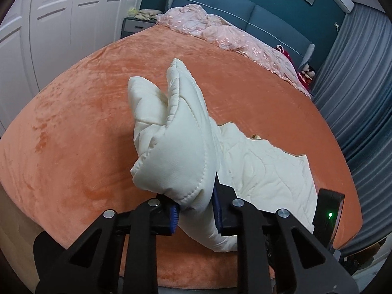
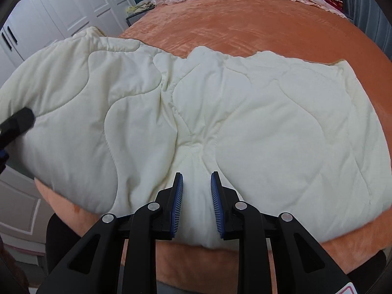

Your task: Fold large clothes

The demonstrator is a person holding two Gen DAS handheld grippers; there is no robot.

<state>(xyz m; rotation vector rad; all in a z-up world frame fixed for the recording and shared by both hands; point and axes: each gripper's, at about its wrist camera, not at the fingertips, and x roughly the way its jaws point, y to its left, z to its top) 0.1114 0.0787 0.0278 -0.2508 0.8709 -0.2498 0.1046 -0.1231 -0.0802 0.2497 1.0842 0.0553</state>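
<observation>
Lying across the near edge of the orange bed (image 2: 245,31), the cream quilted garment (image 2: 269,112), long axis running left to right. Left gripper (image 1: 196,216) clamping a padded end of it, narrow, lifting it clear of the bed, fabric bunching up beyond the blue pads (image 1: 174,216). Right gripper (image 2: 197,203) pinching the near hem at mid-length, jaws narrow, cloth puckering toward them. Looking like the left end folding over toward the right, with the right gripper anchoring the middle and the left one nearer the free end.

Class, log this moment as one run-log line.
left gripper: shut on cream quilted garment, lifted | right gripper: shut on hem | orange bed
</observation>
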